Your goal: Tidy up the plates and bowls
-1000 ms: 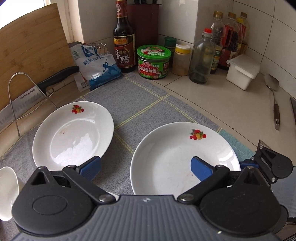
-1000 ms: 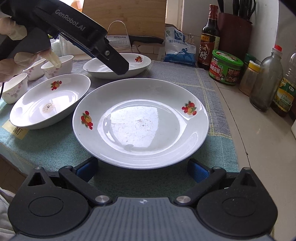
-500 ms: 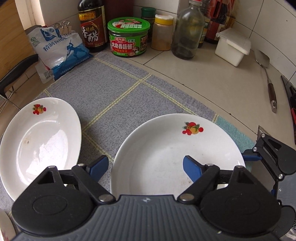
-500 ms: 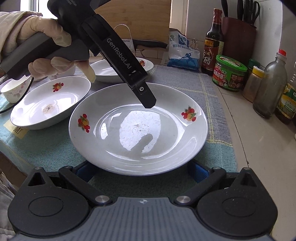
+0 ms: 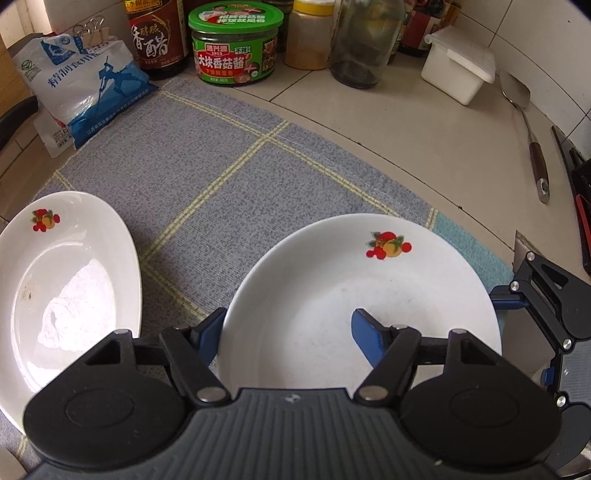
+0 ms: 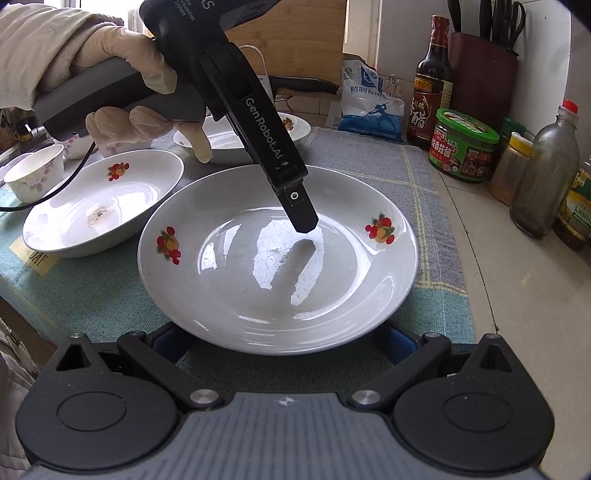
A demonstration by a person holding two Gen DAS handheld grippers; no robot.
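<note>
Straddling plate [image 5: 332, 295] rim: left hand-held gripper [image 5: 288, 328] (closing).

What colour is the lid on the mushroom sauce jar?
Green, clearest in the left wrist view: jar lid.

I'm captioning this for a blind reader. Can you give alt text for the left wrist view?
The left gripper straddles the rim of a white fruit-patterned plate on a grey checked cloth, one blue finger inside, one outside. A second plate sits left; jars and bottles line the back.

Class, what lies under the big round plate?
The plate rests on a grey checked cloth that changes to teal at its near edge. What the cloth covers beneath it stays hidden.
</note>
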